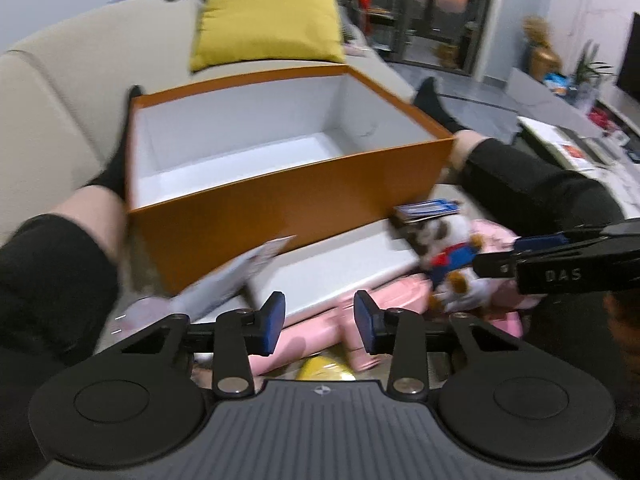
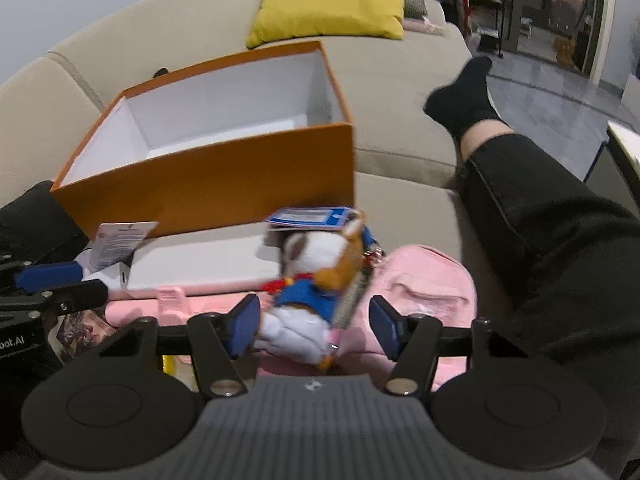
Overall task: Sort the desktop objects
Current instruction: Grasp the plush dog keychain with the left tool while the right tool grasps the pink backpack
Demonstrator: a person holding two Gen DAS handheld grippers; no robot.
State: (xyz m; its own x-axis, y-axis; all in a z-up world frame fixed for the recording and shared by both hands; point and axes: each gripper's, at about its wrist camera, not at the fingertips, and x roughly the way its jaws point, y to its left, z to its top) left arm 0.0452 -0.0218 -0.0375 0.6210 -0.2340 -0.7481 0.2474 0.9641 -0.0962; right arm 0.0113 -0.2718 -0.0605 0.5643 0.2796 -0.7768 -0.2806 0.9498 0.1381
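Note:
An open orange box (image 1: pixel 304 200) with a white, empty inside stands on the sofa between my legs; it also shows in the right wrist view (image 2: pixel 224 184). A small plush toy (image 2: pixel 316 280) in a blue shirt with a blue tag lies on a pink bag (image 2: pixel 424 292). My right gripper (image 2: pixel 316 324) is open, its fingers either side of the plush's lower end without gripping it. My left gripper (image 1: pixel 320 320) is open and empty above a white box lid (image 1: pixel 340 264) and pink items. The plush also shows at the right of the left wrist view (image 1: pixel 452 256).
A leaflet (image 1: pixel 236 276) lies left of the lid, near the orange box. A yellow item (image 1: pixel 324 370) sits under the left gripper. A yellow cushion (image 1: pixel 268 20) rests on the sofa back. My legs in black flank the box. A low table (image 1: pixel 580 144) stands at right.

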